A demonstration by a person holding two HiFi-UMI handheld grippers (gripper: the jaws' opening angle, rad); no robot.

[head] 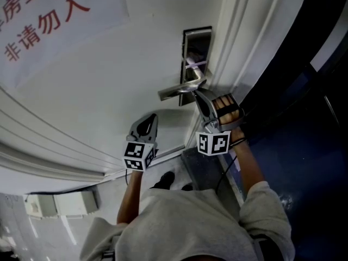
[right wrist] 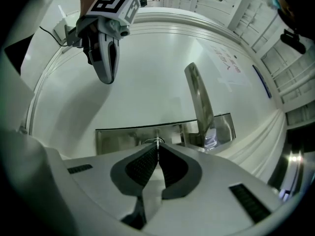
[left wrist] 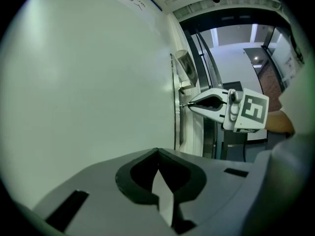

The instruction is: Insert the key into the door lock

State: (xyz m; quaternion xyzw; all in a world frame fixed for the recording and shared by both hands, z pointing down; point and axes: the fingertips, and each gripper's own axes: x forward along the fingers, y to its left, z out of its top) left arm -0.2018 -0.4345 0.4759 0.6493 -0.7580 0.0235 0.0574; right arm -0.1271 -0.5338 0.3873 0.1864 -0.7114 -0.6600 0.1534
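Note:
A steel lock plate [head: 194, 42] with a lever handle [head: 182, 90] is fixed to the white door [head: 109, 80]. My right gripper [head: 199, 95] is shut on a small metal key [right wrist: 157, 142], whose tip meets the lock plate [right wrist: 123, 137] just below the handle [right wrist: 199, 102]. From the left gripper view, the key [left wrist: 185, 104] touches the plate [left wrist: 175, 117] at the right gripper [left wrist: 193, 104]. My left gripper [head: 154, 116] is shut and holds nothing, hanging just off the door, left of and below the lock. Whether the key sits inside the keyhole is hidden.
A paper notice with red characters [head: 49, 20] is stuck on the door at the upper left. The door frame [head: 239, 48] runs along the right of the lock, with a dark blue floor [head: 304, 145] beyond. A grey mat [head: 204, 170] lies below.

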